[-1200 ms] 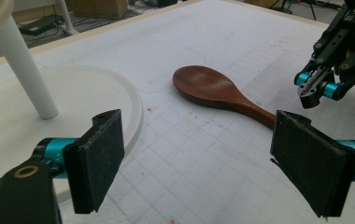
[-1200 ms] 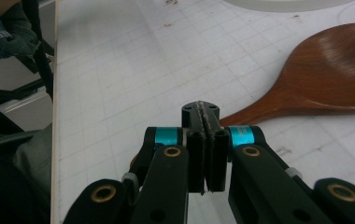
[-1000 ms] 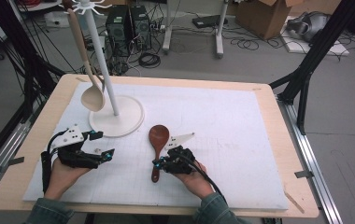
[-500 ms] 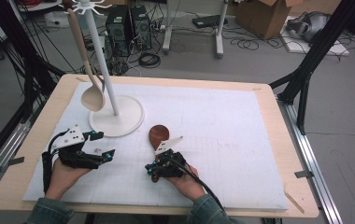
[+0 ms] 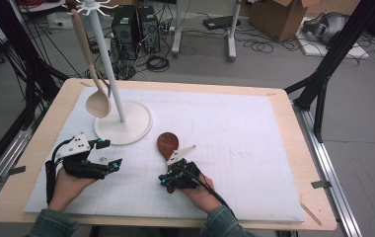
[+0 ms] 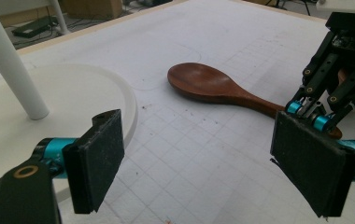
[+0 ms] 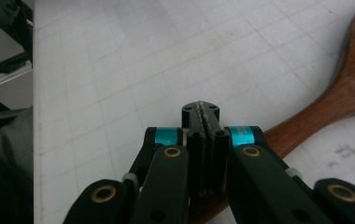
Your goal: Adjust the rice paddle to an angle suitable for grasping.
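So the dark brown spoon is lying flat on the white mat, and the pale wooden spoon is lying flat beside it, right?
Not quite. The dark brown spoon does lie flat on the white mat, but the pale wooden spoon hangs from the white stand, as the high view shows.

A pale spoon (image 5: 98, 102) hangs on the white stand (image 5: 124, 121).

Open mat (image 5: 254, 148) right of and beyond the dark wooden spoon (image 5: 167, 144); blocked toward the far left by the white stand (image 5: 121, 126) and its hanging pale spoon (image 5: 96, 101).
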Demonstrator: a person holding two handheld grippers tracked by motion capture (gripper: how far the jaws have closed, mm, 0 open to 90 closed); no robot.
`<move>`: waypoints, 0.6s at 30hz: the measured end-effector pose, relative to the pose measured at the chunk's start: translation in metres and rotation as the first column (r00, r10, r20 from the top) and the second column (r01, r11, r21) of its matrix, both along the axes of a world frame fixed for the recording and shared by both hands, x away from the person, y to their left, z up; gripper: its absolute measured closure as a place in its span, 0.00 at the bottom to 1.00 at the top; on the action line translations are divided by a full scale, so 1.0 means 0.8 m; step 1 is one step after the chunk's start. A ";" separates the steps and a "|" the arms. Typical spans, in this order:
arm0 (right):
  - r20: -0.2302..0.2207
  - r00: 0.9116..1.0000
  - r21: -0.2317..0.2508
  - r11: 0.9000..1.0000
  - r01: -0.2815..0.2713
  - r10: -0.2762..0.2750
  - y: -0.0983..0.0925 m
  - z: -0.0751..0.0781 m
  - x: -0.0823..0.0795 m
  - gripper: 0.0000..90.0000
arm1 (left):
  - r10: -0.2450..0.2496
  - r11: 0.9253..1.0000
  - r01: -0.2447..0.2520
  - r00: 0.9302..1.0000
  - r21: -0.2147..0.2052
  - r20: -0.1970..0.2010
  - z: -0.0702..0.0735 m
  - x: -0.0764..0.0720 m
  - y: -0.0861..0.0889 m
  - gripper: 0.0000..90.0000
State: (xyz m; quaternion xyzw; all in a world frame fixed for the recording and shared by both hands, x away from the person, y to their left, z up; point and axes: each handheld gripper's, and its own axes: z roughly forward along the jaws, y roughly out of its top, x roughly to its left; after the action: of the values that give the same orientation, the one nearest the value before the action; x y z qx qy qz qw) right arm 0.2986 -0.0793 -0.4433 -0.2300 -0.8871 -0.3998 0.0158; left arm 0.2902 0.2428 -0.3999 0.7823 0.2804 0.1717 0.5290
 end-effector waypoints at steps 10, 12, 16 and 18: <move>0.005 0.999 -0.023 0.999 0.038 -0.038 -0.025 0.002 -0.003 0.99 | -0.008 1.000 0.008 1.000 -0.001 0.001 -0.001 0.000 -0.003 0.20; 0.008 0.999 -0.029 0.998 0.049 -0.048 -0.030 0.003 -0.004 0.99 | -0.009 1.000 0.009 1.000 0.001 -0.001 0.000 0.000 -0.003 0.20; 0.008 0.997 -0.040 0.997 0.071 -0.071 -0.043 0.004 -0.004 0.99 | -0.009 1.000 0.009 1.000 0.000 0.000 -0.001 0.000 -0.003 0.20; 0.009 0.997 -0.045 0.996 0.080 -0.080 -0.049 0.004 -0.004 0.99 | -0.013 1.000 0.013 1.000 0.000 -0.002 -0.001 0.000 -0.004 0.20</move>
State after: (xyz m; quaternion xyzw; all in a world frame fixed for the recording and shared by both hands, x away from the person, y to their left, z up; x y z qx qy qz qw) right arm 0.2956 -0.1182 -0.4400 -0.2642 -0.8861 -0.3808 -0.0085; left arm 0.2901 0.2399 -0.4008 0.7844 0.2757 0.1674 0.5299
